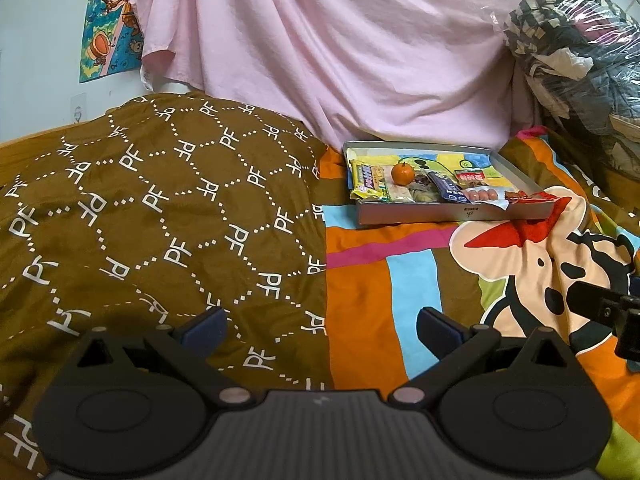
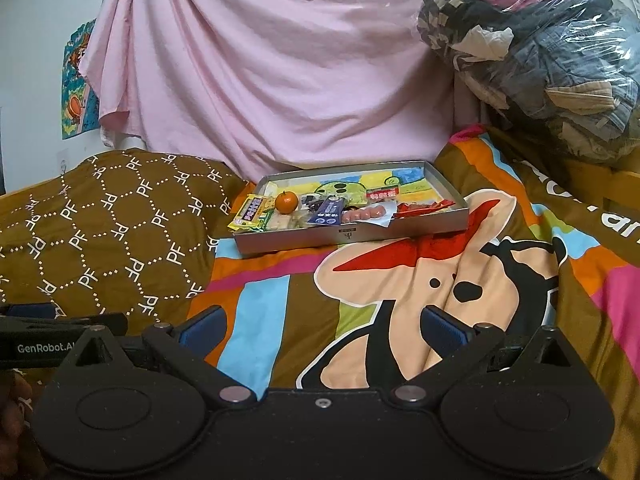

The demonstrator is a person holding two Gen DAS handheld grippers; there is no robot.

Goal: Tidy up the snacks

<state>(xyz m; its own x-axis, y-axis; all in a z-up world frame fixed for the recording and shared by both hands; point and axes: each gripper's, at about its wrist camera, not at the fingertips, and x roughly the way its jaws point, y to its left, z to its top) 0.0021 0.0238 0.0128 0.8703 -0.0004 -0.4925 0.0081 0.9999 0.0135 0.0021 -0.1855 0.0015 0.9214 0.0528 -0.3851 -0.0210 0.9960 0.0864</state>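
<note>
Lying on the colourful cartoon-print bedsheet [image 2: 400, 280], the shallow grey cardboard tray [image 2: 352, 236] holds the snacks at the far middle of the scene, in front of the hanging pink cloth [image 2: 280, 80]. Inside it, from left to right, are a yellow-green packet [image 2: 250, 216], a small round orange fruit [image 2: 286, 202], a dark blue sachet [image 2: 328, 214], pink sausages [image 2: 364, 214] and a red wrapper [image 2: 424, 207]. The left gripper [image 1: 320, 330] and the right gripper [image 2: 320, 330] are both near, with jaws wide and nothing between them. A brown pillow with white "PF" pattern [image 1: 160, 220] lies left of the tray.
</note>
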